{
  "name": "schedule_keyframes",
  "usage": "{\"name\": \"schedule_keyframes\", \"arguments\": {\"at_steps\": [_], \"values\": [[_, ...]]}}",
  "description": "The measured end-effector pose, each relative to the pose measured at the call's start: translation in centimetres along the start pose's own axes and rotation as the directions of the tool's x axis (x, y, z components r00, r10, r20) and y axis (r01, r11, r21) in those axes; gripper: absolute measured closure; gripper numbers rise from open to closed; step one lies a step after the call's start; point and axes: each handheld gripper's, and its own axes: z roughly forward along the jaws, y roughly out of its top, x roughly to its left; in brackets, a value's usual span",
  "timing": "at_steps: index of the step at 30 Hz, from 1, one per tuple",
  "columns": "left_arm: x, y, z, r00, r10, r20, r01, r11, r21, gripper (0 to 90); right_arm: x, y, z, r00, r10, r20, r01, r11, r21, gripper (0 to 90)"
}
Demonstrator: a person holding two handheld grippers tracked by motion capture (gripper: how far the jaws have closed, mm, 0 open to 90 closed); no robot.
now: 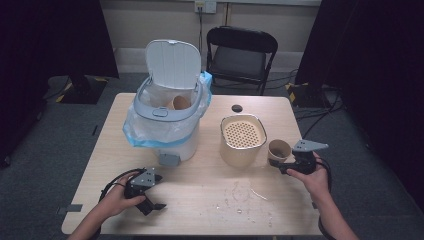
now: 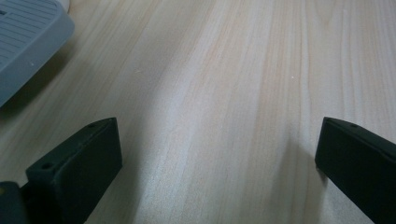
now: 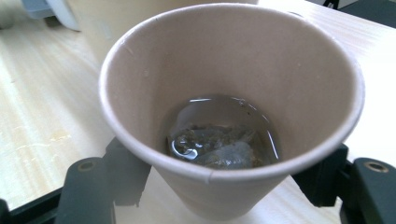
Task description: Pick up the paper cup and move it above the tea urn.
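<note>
My right gripper (image 1: 281,161) is shut on a brown paper cup (image 1: 279,149) near the table's right edge, just right of a beige container (image 1: 242,147). In the right gripper view the black jaws press on both sides of the cup (image 3: 229,60), with the gripper (image 3: 224,175) low around its base. Some liquid and a soaked tea bag (image 3: 219,140) lie in the cup's bottom. My left gripper (image 1: 152,205) rests at the front left of the table; its jaws stand wide open over bare wood (image 2: 217,154).
A white pedal bin (image 1: 170,135) with a blue liner and raised lid (image 1: 172,62) stands at the back left, another paper cup (image 1: 179,103) inside. Its grey pedal (image 2: 28,42) is near my left gripper. The beige container carries a perforated strainer top (image 1: 242,132). Spilled drops (image 1: 245,197) mark the table's front.
</note>
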Motion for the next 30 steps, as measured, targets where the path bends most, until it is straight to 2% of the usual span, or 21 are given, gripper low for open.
{"name": "schedule_keyframes", "arguments": {"at_steps": [7,11,15,21,25,30], "values": [[0.0,0.0,0.0,1.0,0.0,-0.001,0.0,1.0,0.001,0.0,-1.3,0.8,0.2,0.9994,0.003,0.036,-0.003,1.0,0.016,30.5],[0.0,0.0,0.0,1.0,0.0,-0.002,0.0,1.0,0.001,0.0,-2.3,1.1,0.4,0.9982,0.031,0.051,-0.031,1.0,0.004,30.5],[0.0,0.0,0.0,1.0,0.0,-0.001,0.0,1.0,0.001,0.0,-3.1,1.5,0.7,0.997,0.028,0.072,-0.029,1.0,0.009,30.5],[0.0,0.0,0.0,1.0,-0.001,-0.001,0.001,1.0,0.001,0.0,-4.2,2.2,1.2,0.9957,0.045,0.081,-0.044,0.999,-0.018,30.6],[0.0,0.0,0.0,1.0,0.0,-0.001,0.0,1.0,0.001,0.0,-4.7,2.7,1.7,0.9955,0.037,0.088,-0.037,0.999,0.002,30.8],[0.0,0.0,0.0,1.0,-0.001,-0.001,0.001,1.0,0.001,0.0,-5.2,3.5,2.4,0.9958,0.032,0.086,-0.032,0.999,0.0,30.9]]}}
